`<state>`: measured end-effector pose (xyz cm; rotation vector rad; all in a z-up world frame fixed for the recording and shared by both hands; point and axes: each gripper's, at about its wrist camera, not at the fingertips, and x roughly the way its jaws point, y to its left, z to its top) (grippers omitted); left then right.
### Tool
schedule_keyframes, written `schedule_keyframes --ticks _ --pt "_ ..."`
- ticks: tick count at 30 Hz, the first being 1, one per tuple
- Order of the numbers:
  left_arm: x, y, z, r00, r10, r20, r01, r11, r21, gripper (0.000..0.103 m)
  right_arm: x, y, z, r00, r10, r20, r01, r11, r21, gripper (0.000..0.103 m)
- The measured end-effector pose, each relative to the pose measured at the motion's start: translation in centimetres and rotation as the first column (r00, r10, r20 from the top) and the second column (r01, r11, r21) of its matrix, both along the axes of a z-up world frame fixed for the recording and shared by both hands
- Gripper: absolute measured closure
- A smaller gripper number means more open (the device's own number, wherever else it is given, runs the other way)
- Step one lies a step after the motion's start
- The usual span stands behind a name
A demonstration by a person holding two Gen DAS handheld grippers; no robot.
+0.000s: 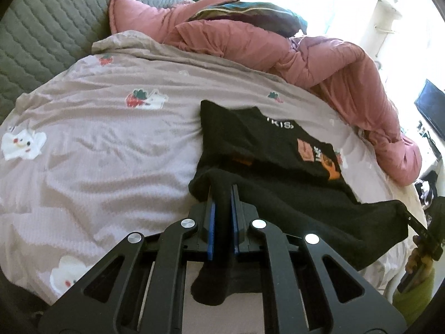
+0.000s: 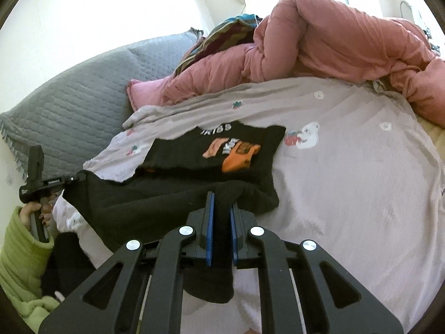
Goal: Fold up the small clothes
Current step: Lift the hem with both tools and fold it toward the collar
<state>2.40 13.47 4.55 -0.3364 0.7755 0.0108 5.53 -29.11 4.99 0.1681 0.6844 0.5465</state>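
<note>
A small black garment (image 1: pixel 267 150) with an orange and white print lies on the bed, its near edge lifted. My left gripper (image 1: pixel 221 192) is shut on the garment's near left corner. My right gripper (image 2: pixel 221 199) is shut on the near right corner of the same garment (image 2: pixel 222 153). The near edge hangs stretched between the two grippers, above the sheet. The right gripper also shows at the right edge of the left wrist view (image 1: pixel 408 217), and the left gripper at the left of the right wrist view (image 2: pixel 80 176).
The bed has a mauve sheet (image 1: pixel 97 139) with cartoon prints. A pink duvet (image 1: pixel 319 55) is bunched along the far side, with a striped cloth (image 1: pixel 244 14) on it. A grey quilted pillow (image 2: pixel 83 97) lies at the head. A dark screen (image 1: pixel 431 108) stands off the bed.
</note>
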Motion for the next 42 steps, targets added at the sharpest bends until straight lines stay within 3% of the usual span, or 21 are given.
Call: schedule_keyframes --ticks 23,35,39,42 --pt "9.2 2.7 -0.3 0.999 0.04 0.031 -0.037 0.993 -0.115 0.1 8.7 1.5 1.6 0.994 -0.093 0.05 0.094 0.995 -0.028 0.094" --pt "14.2 3.2 -0.4 0.995 0.081 0.057 -0.073 0.987 -0.142 0.1 14.5 2.1 1.1 0.987 -0.156 0.028 0.157 0.986 -0.049 0.094" --pt "15.6 3.9 -1.5 0.994 0.104 0.037 -0.094 0.972 -0.215 0.1 16.1 2.3 0.3 0.984 -0.177 0.007 0.177 0.982 -0.062 0.094" --pt "16.2 4.0 -2.1 0.992 0.122 0.037 -0.113 0.974 -0.194 0.1 17.2 2.5 -0.6 0.982 -0.19 -0.014 0.188 0.979 -0.073 0.094"
